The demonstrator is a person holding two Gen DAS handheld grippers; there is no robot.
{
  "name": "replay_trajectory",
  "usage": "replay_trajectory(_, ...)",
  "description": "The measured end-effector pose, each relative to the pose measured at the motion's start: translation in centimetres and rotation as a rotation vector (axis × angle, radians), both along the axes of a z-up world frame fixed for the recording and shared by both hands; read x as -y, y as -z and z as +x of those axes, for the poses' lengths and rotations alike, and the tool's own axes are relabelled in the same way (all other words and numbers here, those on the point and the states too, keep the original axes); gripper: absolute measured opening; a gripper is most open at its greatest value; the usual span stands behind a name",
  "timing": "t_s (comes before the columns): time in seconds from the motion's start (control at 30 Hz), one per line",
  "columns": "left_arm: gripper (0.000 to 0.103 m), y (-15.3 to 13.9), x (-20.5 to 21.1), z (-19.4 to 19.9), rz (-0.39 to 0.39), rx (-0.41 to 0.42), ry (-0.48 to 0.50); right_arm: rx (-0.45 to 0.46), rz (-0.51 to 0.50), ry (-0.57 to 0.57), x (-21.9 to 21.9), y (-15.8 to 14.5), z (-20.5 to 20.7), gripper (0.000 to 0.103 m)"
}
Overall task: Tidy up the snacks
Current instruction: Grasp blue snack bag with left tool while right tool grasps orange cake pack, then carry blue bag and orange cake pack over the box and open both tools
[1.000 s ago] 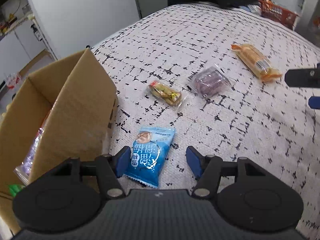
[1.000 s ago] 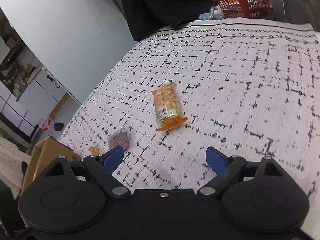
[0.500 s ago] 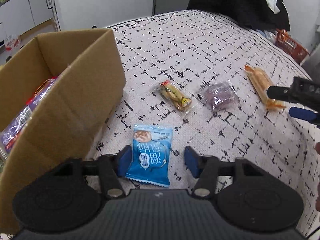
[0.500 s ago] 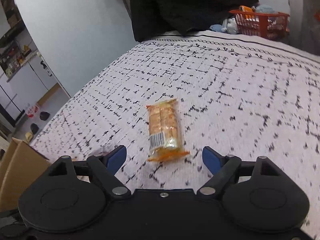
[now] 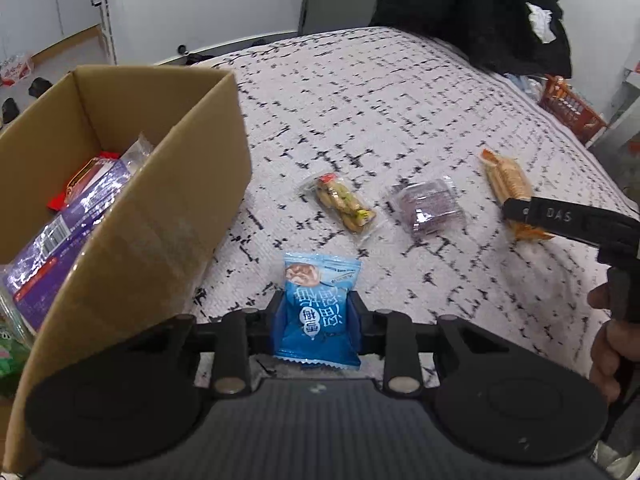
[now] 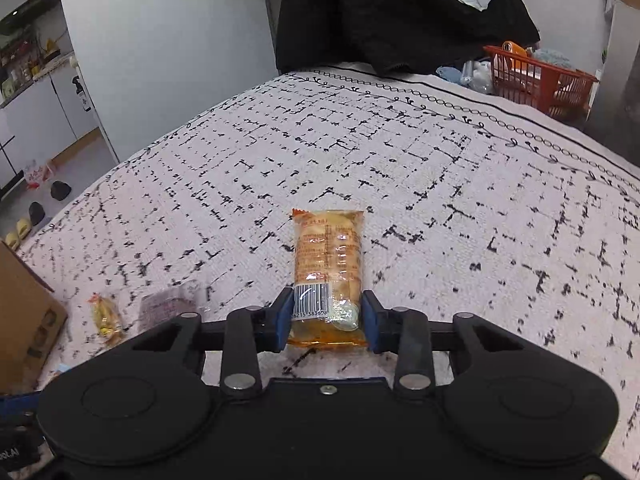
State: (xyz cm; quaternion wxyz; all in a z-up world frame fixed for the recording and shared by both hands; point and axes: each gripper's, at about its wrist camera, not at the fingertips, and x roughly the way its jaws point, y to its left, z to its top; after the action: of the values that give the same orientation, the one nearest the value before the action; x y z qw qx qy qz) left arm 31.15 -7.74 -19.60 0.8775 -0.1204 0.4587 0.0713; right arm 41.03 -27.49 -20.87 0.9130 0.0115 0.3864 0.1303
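My left gripper [image 5: 318, 326] is shut on a blue snack packet [image 5: 320, 304] lying on the patterned bedspread [image 5: 360, 120], just right of an open cardboard box [image 5: 152, 220] that holds several snack packs. My right gripper [image 6: 326, 320] is shut on the near end of an orange cracker pack [image 6: 330, 264] on the bedspread [image 6: 440, 184]. The cracker pack also shows in the left wrist view [image 5: 508, 180], partly behind the right gripper's body. A small yellow snack [image 5: 344, 204] and a purple wrapped snack [image 5: 430, 204] lie between the two.
A red plastic basket [image 6: 536, 76] stands beyond the far right corner of the bed, next to dark clothing [image 6: 400, 12]. The cardboard box [image 6: 24, 320] sits at the left edge in the right wrist view. Shoes lie on the floor [image 6: 36, 216] to the left.
Both grippers moved forward and closed: the left on the blue packet, the right on the orange cracker pack. Both were open before.
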Motion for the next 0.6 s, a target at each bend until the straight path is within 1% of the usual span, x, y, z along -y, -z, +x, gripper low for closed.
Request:
replay_trajectory(0.2,0.03,-2.4,0.0,-1.2,-0.036,0.052,0.035,0.007,0.033,0.027,0.0,-2.6,-2.7,0.035)
replay_trajectory(0.3,0.03,-3.8,-0.3,-1.9,-0.05,0.087,0.041,-0.01,0.092,0.061,-0.1,-3.7,-4.3,0.035)
replay_trajectory(0.43,0.03,-5.5,-1.1,-3.1,-0.063,0.121,0.048,-0.004,0.125,0.076,-1.2,-5.0,-6.9,0.035)
replay_trajectory(0.6,0.03,-7.7,-2.1,-4.4,-0.08,0.165,0.057,0.017,0.144,0.069,-2.8,-7.4,-9.4,0.035)
